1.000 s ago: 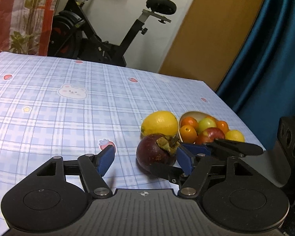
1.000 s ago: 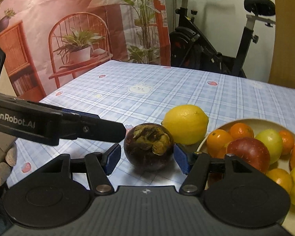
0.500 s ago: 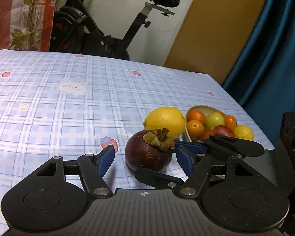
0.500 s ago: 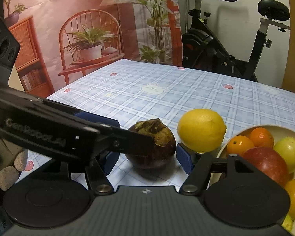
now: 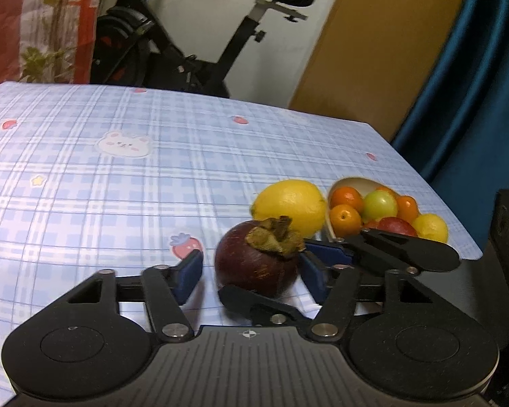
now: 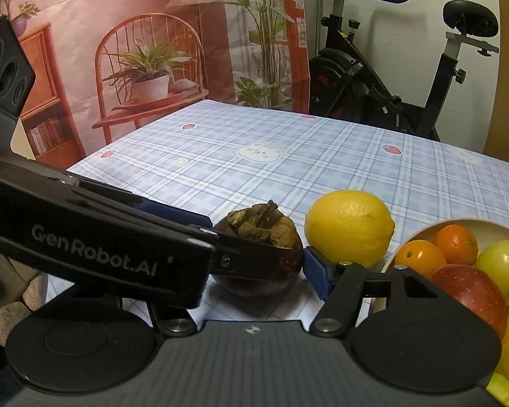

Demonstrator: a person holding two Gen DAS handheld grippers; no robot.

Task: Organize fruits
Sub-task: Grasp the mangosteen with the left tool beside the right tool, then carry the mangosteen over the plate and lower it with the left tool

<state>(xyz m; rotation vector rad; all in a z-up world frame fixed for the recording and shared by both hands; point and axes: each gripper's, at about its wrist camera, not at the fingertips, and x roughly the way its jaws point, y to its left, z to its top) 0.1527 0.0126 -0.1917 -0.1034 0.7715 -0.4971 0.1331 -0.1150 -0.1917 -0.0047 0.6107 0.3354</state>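
Both open, left gripper (image 5: 251,273), right gripper (image 6: 254,264), flanking mangosteen (image 5: 258,263).

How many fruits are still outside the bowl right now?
2. The mangosteen sits on the tablecloth between the fingers of both hand-held grippers. The lemon lies just behind it, beside the bowl. Anything behind the bowl would be hidden.

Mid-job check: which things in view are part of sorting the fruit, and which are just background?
Job:
dark purple round mangosteen
large yellow lemon
beige bowl of mixed fruit
left gripper
right gripper

Background:
black exercise bike
blue plaid tablecloth
blue curtain
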